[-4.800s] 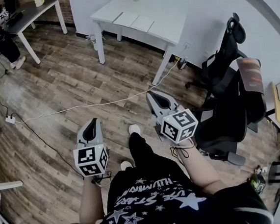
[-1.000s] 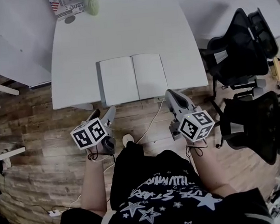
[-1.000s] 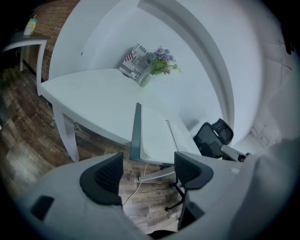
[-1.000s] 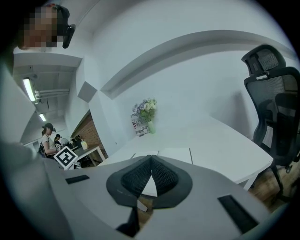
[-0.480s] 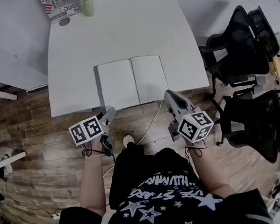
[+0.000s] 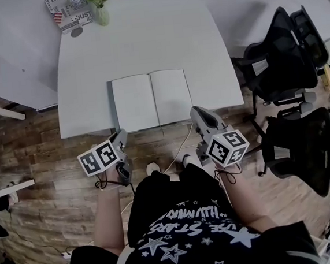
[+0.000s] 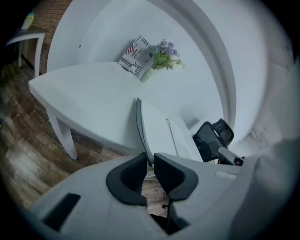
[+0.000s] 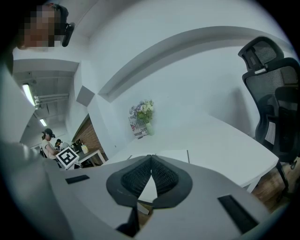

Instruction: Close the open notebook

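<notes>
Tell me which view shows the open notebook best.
Head view: the notebook is seen from above, lying open with both blank pages and the spine visible, near the front edge of the table. The left gripper view sees the notebook nearly edge-on and foreshortened. The right gripper view shows only a low sliver.

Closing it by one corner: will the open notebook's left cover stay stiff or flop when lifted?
The notebook lies flat with a thin grey left cover, so that cover probably bends a little when raised by one corner. It looks slim, so it is likely light, and the whole notebook may slide on the smooth white table.
</notes>
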Tool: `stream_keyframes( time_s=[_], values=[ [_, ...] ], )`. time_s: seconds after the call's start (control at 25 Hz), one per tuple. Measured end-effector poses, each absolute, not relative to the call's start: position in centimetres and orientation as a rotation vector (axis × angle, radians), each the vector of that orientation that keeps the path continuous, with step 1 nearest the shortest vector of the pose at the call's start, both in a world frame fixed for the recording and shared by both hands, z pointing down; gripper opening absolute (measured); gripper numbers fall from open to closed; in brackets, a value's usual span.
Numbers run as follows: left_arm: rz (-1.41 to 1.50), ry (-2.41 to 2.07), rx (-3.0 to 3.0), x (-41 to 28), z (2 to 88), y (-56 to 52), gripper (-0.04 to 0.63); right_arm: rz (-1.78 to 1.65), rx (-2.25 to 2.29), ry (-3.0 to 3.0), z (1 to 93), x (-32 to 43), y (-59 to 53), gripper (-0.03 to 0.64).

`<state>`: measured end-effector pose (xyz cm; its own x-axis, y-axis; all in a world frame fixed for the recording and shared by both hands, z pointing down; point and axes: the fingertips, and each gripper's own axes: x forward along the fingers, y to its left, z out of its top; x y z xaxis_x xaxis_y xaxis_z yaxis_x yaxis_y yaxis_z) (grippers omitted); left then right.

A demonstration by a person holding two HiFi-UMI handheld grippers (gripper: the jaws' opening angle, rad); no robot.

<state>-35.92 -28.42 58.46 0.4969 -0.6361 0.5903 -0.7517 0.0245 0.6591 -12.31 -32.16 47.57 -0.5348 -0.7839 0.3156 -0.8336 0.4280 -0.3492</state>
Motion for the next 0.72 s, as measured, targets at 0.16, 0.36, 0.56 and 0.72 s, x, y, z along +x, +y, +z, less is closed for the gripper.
stream_keyframes(
  time_s=[0.16,0.36,0.56,0.72],
  values=[
    [0.157,-1.275,1.713,-35.1,56.2,-28.5,0.054,0.73,1.425,-2.612,46.8,-11.0,-32.5,0.002],
    [0.224,-1.377,1.787,-34.0,53.4,-28.5,0.052,0.707,1.38,-2.669,45.3,-9.9,-32.9,0.002],
    [0.234,-1.44,1.836,-31.9,50.6,-28.5,0.049,0.691,1.365,-2.702,44.3,-8.2,-32.8,0.002],
    [0.246,-1.464,1.899,-29.5,48.8,-28.8,0.046,0.686,1.363,-2.719,43.9,-7.0,-32.7,0.002]
  ],
)
